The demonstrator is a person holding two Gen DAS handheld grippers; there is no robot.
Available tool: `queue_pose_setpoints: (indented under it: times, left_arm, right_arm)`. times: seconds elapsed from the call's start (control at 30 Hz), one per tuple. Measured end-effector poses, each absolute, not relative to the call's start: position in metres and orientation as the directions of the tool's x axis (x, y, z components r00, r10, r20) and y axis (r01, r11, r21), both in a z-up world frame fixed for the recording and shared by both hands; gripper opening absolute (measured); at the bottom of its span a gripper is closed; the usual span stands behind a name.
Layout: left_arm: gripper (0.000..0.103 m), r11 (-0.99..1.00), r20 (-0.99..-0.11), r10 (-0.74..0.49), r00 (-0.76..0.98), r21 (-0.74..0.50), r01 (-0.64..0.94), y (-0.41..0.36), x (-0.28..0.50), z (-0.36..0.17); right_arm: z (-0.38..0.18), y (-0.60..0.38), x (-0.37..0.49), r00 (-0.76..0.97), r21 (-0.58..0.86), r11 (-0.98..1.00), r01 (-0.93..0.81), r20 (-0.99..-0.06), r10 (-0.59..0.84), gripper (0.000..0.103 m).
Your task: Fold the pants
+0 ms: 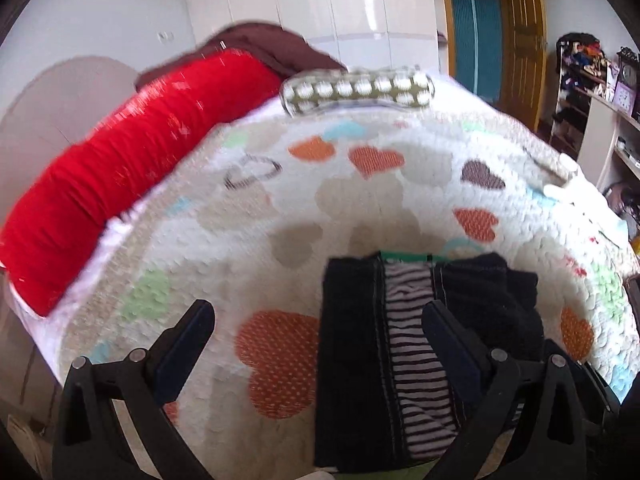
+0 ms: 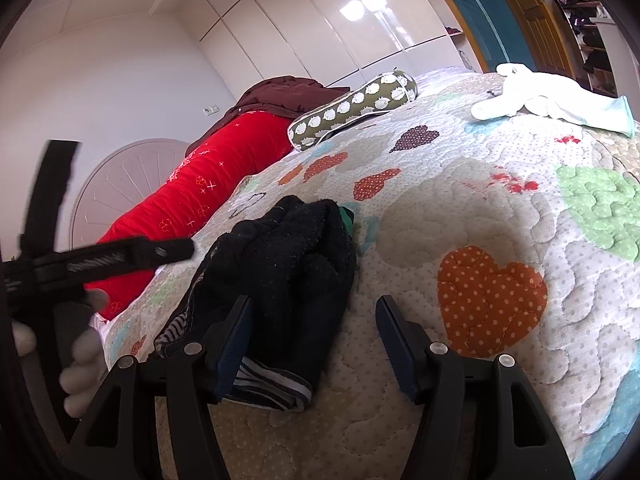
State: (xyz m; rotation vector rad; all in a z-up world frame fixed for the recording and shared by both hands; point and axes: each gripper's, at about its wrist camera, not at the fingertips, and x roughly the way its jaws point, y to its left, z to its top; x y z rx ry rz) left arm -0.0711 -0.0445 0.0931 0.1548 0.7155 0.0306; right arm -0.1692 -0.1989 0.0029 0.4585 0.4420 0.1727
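Note:
The pants (image 1: 424, 344) are black with a black-and-white striped lining and lie in a folded bundle on the heart-print quilt (image 1: 320, 200). My left gripper (image 1: 320, 316) is open above them, its right finger over the bundle, its left finger over the quilt. In the right wrist view the pants (image 2: 288, 264) lie bunched up, a striped edge at the near end. My right gripper (image 2: 314, 312) is open and empty, its left finger at the bundle's near edge. The left gripper's body (image 2: 100, 258) shows at the left in a gloved hand.
A long red bolster (image 1: 132, 168) and a dark brown cloth (image 1: 260, 46) lie along the bed's far left side. A green dotted pillow (image 1: 356, 90) lies at the head. White socks (image 2: 536, 98) lie at the far right of the quilt. Shelves (image 1: 592, 92) stand right.

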Motion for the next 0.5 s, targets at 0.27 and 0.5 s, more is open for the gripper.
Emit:
queue_pose_setpoints:
  times: [0.27,0.5]
  left_arm:
    - [0.103,0.996,-0.663,0.056,0.747,0.09,0.006,-0.027,-0.094,0.097]
    - [0.103,0.998,-0.737,0.062,0.673,0.059,-0.027,-0.012,-0.096,0.07]
  right_arm:
    - [0.003,-0.199,-0.169,0.892,0.461,0.885,-0.063,-0.371,0.257,0.067]
    - [0.003,-0.2,-0.169,0.893,0.464,0.884,-0.065,-0.368,0.259,0.067]
